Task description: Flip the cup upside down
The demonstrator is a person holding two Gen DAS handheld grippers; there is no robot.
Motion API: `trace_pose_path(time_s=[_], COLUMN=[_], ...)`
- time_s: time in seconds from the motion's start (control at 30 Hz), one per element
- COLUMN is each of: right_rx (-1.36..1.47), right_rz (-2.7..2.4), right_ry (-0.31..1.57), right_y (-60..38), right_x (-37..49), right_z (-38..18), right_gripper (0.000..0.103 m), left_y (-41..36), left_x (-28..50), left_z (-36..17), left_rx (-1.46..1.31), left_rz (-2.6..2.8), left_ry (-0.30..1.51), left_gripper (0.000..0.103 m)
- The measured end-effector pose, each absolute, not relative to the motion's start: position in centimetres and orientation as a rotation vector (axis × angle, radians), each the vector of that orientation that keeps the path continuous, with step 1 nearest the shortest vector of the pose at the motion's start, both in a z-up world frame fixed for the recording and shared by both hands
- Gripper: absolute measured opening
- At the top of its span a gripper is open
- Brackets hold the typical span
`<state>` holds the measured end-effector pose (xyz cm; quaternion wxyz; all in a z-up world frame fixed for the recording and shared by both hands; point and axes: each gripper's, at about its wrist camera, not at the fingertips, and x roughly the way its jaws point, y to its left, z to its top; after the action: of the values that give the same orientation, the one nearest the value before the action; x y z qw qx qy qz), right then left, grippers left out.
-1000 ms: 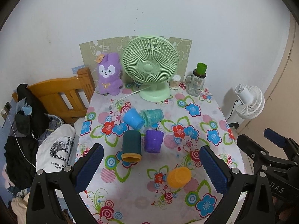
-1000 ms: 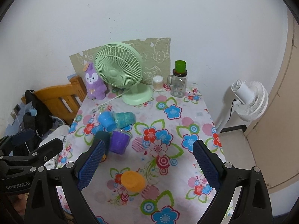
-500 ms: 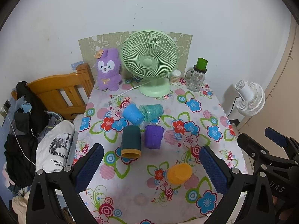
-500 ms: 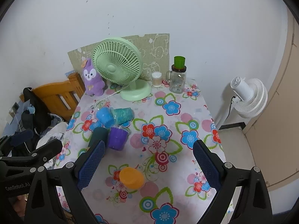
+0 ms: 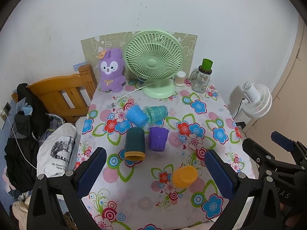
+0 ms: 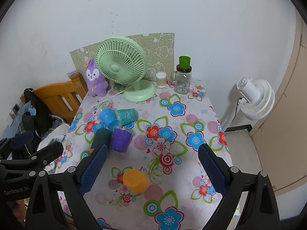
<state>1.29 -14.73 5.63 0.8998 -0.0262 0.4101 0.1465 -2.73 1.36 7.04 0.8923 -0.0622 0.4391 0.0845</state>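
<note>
Both tongs have drawn back and up from the counter (image 5: 226, 115) since a second ago; more floral cloth shows. Left tongs (image 5: 155, 172) spread wide, holding nothing. Right tongs (image 6: 153, 167) likewise spread, empty. Orange cup (image 6: 135, 180) stands near the front edge, apart from the clustered blue cup (image 5: 136, 115), teal cup (image 5: 156, 114), dark green cup (image 5: 134, 143) and purple cup (image 5: 158, 138).
</note>
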Motion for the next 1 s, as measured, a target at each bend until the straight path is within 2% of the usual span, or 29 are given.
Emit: trace_pose_path(time_s=[1.0], right_rx=[-0.047], right_rz=[0.298], right_ry=[0.876], right_y=[-14.68], right_x=[1.25], right_z=[4.95], right_gripper=[0.097], left_y=[1.72], left_x=[-2.82], left_z=[6.78], left_rx=[-0.101], left_rz=[0.175], left_ry=[0.918], left_gripper=[0.103])
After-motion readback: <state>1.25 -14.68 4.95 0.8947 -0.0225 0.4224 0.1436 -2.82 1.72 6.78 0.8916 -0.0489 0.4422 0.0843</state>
